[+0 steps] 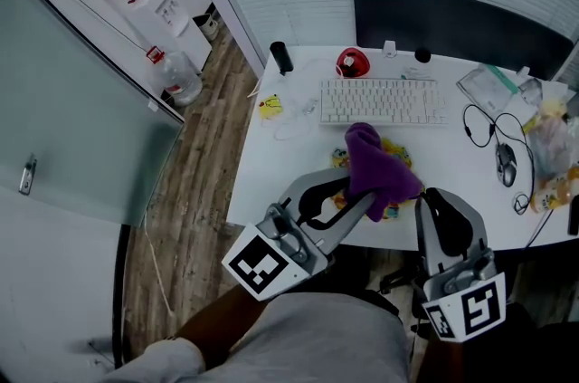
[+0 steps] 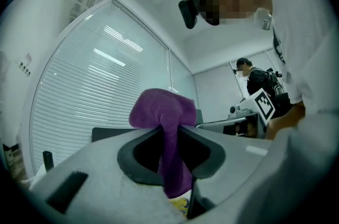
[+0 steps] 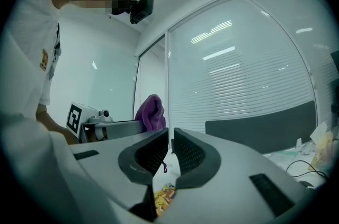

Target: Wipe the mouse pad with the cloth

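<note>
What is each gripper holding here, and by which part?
Left gripper pinches the cloth at a bunched fold, a tuft poking past the jaws. Right gripper holds nothing.

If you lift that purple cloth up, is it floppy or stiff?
Probably floppy: the purple cloth bunches above the left hand-held gripper pinching it and droops below the jaws. It is likely light too, since one small pinch holds it over the desk. It looks fuzzy, so it probably won't slip out easily.

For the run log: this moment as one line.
left gripper: shut on purple cloth | right gripper: shut, empty | mouse pad: below raised cloth
</note>
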